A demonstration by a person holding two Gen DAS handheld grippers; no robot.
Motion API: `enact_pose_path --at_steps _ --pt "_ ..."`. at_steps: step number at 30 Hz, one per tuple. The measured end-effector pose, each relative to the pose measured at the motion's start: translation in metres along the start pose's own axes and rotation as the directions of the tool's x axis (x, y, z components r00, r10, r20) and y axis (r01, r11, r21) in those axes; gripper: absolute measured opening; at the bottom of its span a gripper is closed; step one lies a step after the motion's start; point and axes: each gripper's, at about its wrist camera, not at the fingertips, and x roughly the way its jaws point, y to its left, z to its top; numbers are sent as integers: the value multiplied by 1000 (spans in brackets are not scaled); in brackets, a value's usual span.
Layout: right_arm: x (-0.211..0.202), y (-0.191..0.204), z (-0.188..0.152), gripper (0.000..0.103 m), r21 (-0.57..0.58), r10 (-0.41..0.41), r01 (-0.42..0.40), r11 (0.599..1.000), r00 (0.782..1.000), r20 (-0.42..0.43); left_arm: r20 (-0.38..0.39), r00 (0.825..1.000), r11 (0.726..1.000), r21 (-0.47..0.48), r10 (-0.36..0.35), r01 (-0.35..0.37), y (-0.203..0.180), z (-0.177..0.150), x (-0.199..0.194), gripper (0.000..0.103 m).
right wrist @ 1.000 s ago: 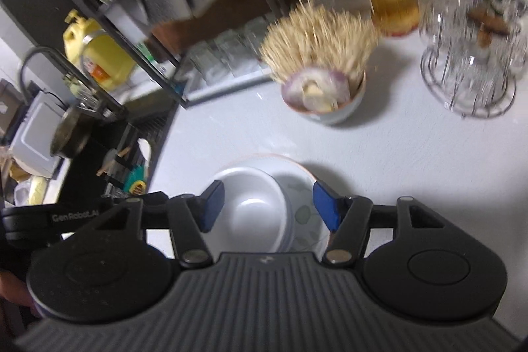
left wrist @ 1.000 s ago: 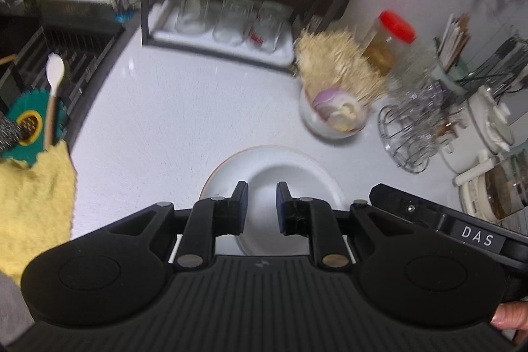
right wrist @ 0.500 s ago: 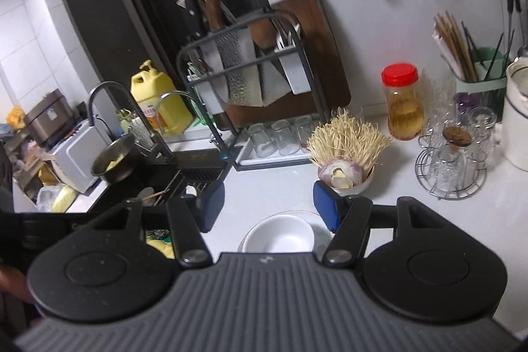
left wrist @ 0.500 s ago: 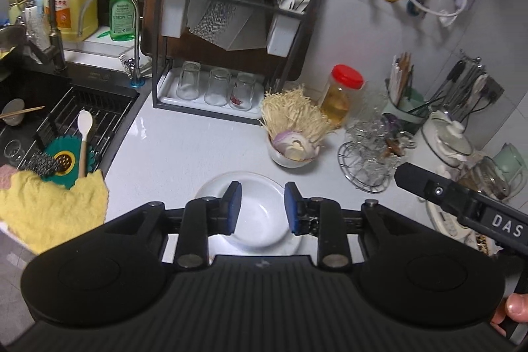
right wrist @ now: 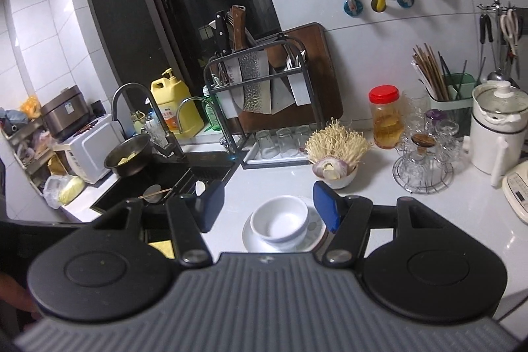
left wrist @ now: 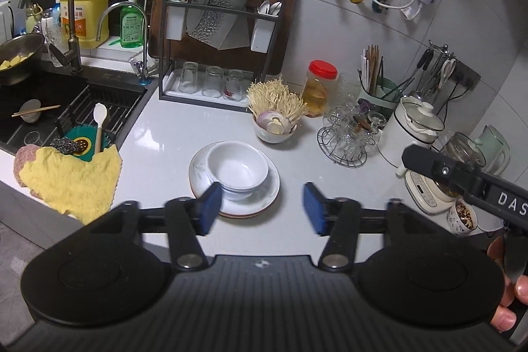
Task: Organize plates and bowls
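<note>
Stacked white bowls (left wrist: 237, 168) sit nested on a stack of white plates (left wrist: 264, 198) on the white counter; the bowls (right wrist: 280, 218) and plates (right wrist: 313, 231) also show in the right wrist view. My left gripper (left wrist: 260, 208) is open and empty, held above and nearer than the stack. My right gripper (right wrist: 269, 206) is open and empty, raised well above the stack. Nothing is held.
A bowl of enoki mushrooms and onion (left wrist: 275, 121) stands behind the stack. A wire glass rack (left wrist: 349, 134), a red-lidded jar (left wrist: 320, 86), a knife rack with glasses (left wrist: 217, 32) and a white kettle (left wrist: 412, 131) line the back. The sink (left wrist: 49, 108) and a yellow cloth (left wrist: 69, 177) are at left.
Both grippers have pulled up and back from the stack. The left gripper has opened from nearly shut to wide. The bowls stay on the plates.
</note>
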Motion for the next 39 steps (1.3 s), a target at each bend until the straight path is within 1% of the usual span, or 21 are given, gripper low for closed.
enact_pose_path --at_steps 1,2,4,5,6,8,10,16,18,21,23,26,29,32,35,39 --pt "-5 0 -2 66 1 -3 3 1000 1000 3 7 1000 1000 -3 10 -10 -1 -4 -6 74" --pt "-9 0 -5 67 -2 -4 4 1000 1000 5 12 1000 1000 -4 16 -16 -1 -8 -11 76" --pt "-18 2 -10 75 -12 -16 16 1000 1000 9 15 1000 1000 -3 21 -21 -3 -14 -19 83" --pt "-22 3 -13 82 -16 -25 25 1000 1000 15 17 1000 1000 -5 24 -24 -3 -18 -23 85" --pt "-27 3 -16 84 -19 -32 33 999 999 21 18 999 1000 -5 28 -28 -3 -22 -26 88" --pt "-35 3 -22 84 -27 -34 35 999 999 32 19 999 999 3 38 -38 -5 -29 -31 90" --pt "-42 1 -28 84 -21 -32 32 999 999 36 27 999 999 14 43 -43 -7 -36 -36 95" --pt "-56 0 -43 84 -33 -65 67 997 997 36 40 996 996 45 77 -79 -13 -49 -44 98" --pt "-59 -1 -45 84 -37 -64 65 997 997 34 43 995 995 54 85 -87 -16 -53 -45 98" --pt "-65 -4 -48 85 -27 -71 72 997 997 28 22 995 993 65 93 -94 -22 -55 -47 98" --pt "-68 -5 -51 89 -24 -77 78 997 997 28 16 996 994 56 93 -94 -24 -55 -51 98" --pt "-73 -8 -53 89 -10 -88 88 996 996 31 10 995 994 48 99 -99 -25 -55 -54 99" --pt "-76 -7 -55 89 -24 -113 114 993 993 38 -6 995 993 54 101 -101 -28 -57 -55 99" --pt "-80 -10 -57 89 -8 -104 105 994 994 40 -8 994 993 51 106 -105 -29 -60 -56 99" --pt "-82 -11 -57 89 -9 -113 114 993 993 38 -6 993 991 62 118 -118 -30 -62 -57 99" --pt "-84 -10 -57 89 -8 -111 112 994 993 28 -4 995 995 36 99 -98 -29 -64 -58 99"
